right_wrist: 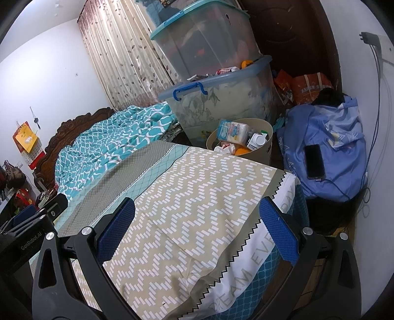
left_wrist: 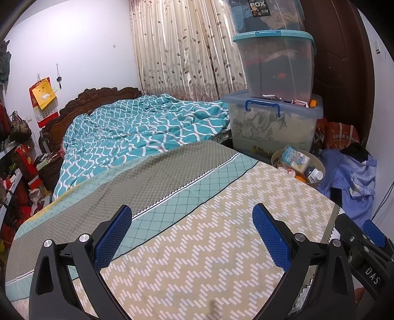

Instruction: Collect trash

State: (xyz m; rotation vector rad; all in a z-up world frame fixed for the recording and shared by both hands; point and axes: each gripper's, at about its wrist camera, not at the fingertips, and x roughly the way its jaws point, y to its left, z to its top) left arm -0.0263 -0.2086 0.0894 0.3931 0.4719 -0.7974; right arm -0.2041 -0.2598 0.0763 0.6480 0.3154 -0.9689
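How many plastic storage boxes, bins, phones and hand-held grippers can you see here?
Storage boxes: 3, stacked: bottom, middle, top
Bin: 1
Phone: 1
Hand-held grippers: 2, left and right, both open
Total: 7

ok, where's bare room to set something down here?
Free: the zigzag bedspread between both open grippers and the teal quilt. Crowded: the trash bin is full, boxes stacked behind it, phone on the blue bag.

Home bedroom, bed [left_wrist: 172, 197], curtains [left_wrist: 182, 49] (probably a window behind)
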